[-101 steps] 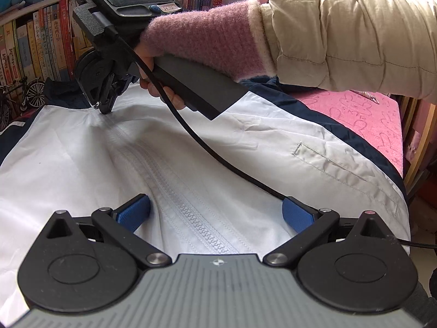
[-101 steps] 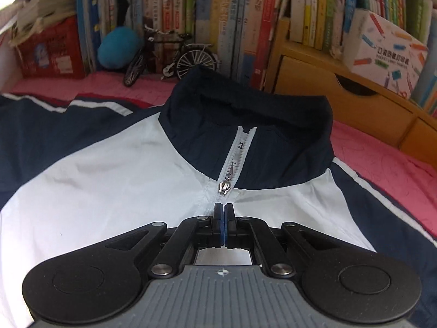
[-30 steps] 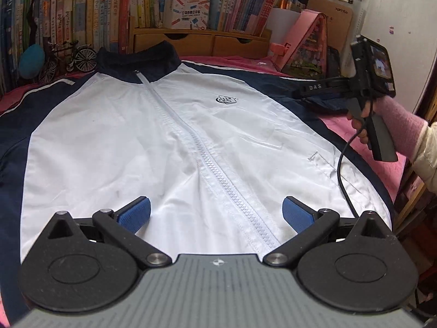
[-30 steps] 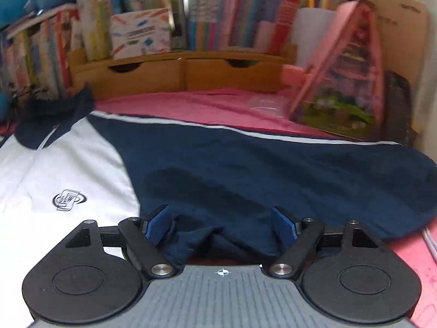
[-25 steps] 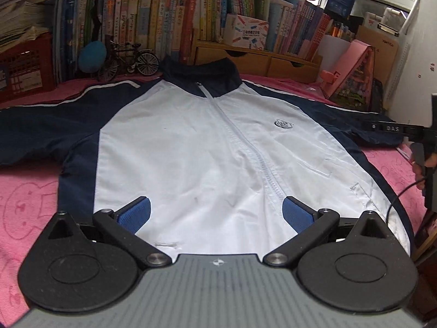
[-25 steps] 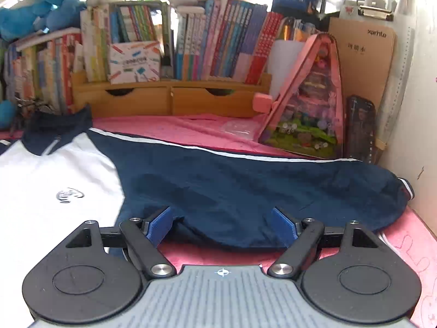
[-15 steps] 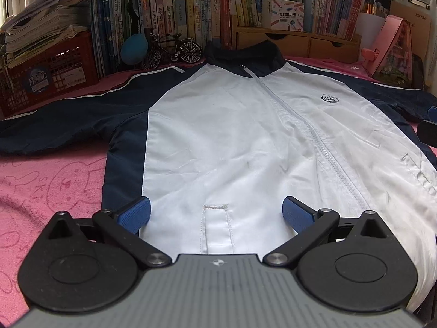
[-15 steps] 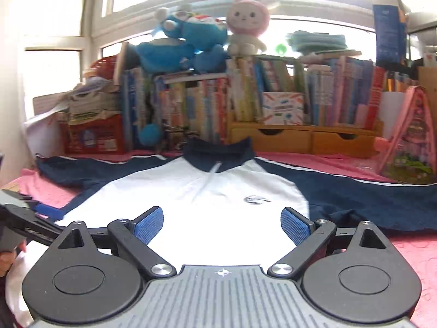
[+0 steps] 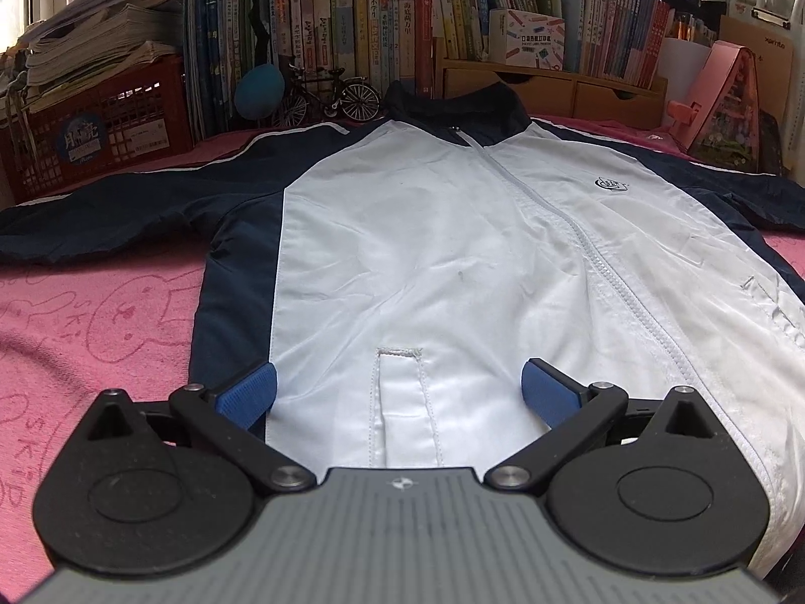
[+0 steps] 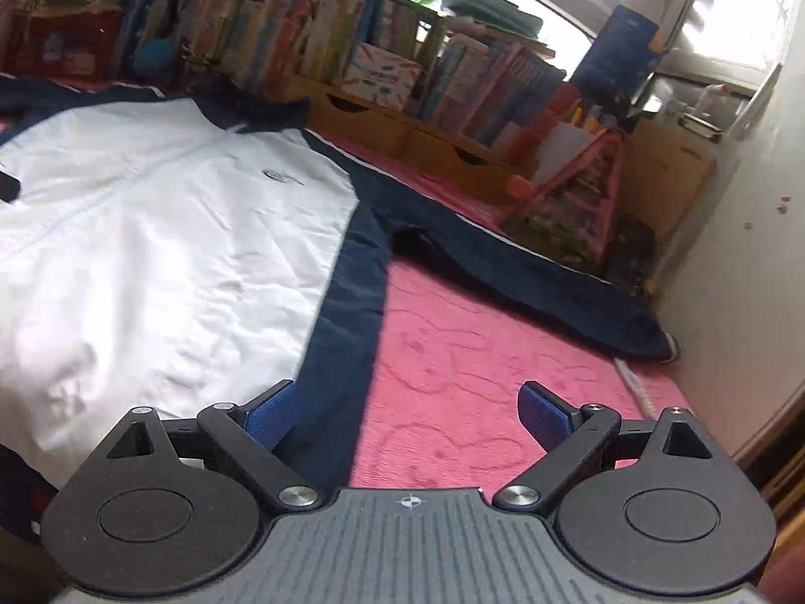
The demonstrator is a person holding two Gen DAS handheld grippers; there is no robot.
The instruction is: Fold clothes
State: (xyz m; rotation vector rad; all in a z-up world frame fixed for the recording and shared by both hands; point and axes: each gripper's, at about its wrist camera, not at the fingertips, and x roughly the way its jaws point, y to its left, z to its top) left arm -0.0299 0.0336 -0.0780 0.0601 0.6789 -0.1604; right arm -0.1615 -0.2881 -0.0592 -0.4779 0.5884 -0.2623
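**On the pink cover, a jacket spread flat and both tongs wide**

Across the pink bed cover (image 9: 90, 332) we have the jacket (image 9: 432, 251) lying face up and zipped, filling the middle of the left wrist frame. Its dark collar (image 9: 453, 105) points to the top of that frame, toward the bookshelf (image 9: 352, 25), and its hem runs under our left gripper (image 9: 397, 392) at the bottom. So the long axis runs bottom to top, along the zip (image 9: 598, 261). The left sleeve (image 9: 126, 206) stretches to the left edge, the right sleeve (image 10: 528, 277) to the wall at the right of the right wrist frame.

Both tongs are spread and grip nothing. Our left gripper sits over the hem by a stitched pocket (image 9: 402, 402); our right gripper (image 10: 407, 418) hangs over the navy side panel (image 10: 347, 312) and bare cover.

The jacket lies unfolded, so folding is what it calls for, we judge. To do it well, we'd pinch a single edge, hem corner or sleeve, not a bunch of layers. We'd carry each sleeve across the chest parallel to the zip, keeping the fabric low and taut. The shell looks thin and slippery, so creases may slide; we'd press each fold flat.
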